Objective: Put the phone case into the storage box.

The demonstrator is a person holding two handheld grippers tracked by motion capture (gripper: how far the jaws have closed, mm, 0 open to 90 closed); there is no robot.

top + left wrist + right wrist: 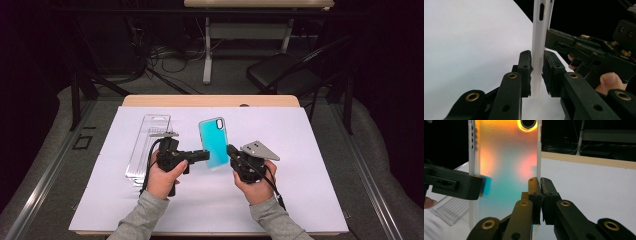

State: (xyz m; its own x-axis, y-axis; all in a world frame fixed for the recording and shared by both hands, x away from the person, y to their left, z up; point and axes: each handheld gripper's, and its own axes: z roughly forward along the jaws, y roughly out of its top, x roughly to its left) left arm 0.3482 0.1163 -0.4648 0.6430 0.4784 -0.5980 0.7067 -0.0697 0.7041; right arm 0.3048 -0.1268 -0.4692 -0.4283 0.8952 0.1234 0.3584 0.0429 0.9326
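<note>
Two tools [202, 156] [231, 151], one phone case [213, 142]

Hand-held gripper [540, 195] clamped on phone case [504, 170] edge

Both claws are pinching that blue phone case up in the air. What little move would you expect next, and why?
Probably a move left toward the clear plastic box. The phone case is held off the table, the left gripper and right gripper each clamped on a side edge, and the box lies open beside the left hand. That's a guess.
</note>
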